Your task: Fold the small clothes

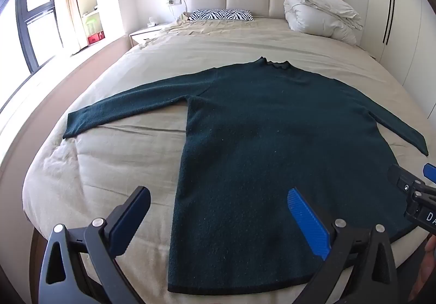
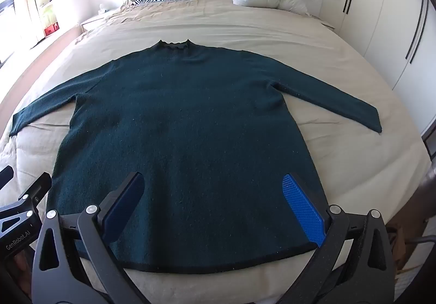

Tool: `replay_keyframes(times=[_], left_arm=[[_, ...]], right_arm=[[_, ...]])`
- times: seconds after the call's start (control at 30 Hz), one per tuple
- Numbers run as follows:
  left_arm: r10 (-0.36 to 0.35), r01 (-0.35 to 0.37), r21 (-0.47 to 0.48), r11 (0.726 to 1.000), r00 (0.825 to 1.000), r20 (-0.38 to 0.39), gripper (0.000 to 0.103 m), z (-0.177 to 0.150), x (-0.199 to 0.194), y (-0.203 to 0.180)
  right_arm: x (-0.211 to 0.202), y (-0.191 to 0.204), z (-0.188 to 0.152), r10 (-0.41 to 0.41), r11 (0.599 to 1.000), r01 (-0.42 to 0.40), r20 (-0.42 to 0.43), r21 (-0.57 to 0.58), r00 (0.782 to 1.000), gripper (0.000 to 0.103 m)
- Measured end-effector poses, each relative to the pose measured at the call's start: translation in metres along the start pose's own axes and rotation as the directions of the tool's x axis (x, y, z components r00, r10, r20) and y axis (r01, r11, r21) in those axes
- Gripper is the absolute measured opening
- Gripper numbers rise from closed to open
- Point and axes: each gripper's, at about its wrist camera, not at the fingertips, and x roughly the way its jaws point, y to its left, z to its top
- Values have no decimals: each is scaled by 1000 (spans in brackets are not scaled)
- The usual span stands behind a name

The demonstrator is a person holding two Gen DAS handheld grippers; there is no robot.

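A dark green knit sweater [image 1: 261,146] lies flat on the beige bed [image 1: 114,167], collar at the far end, hem towards me, both sleeves spread out to the sides. It also fills the right wrist view [image 2: 185,129]. My left gripper [image 1: 218,211] is open and empty above the sweater's lower left part, near the hem. My right gripper [image 2: 212,197] is open and empty above the lower middle of the sweater; part of it shows at the right edge of the left wrist view [image 1: 417,195].
A zebra-print pillow [image 1: 220,15] and a folded white duvet [image 1: 321,12] lie at the headboard end. A nightstand [image 1: 144,34] and windows [image 1: 32,20] stand to the left, white wardrobe doors [image 2: 381,17] to the right.
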Motion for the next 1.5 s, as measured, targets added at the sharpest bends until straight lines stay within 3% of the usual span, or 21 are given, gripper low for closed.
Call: replay_keyframes(times=[1.5], left_arm=[[5,-5,5,1000,1000,-24,103,-7,7,2]], right_arm=[[2,5,-4,-3,1000,3,-3,-11,1000,103]])
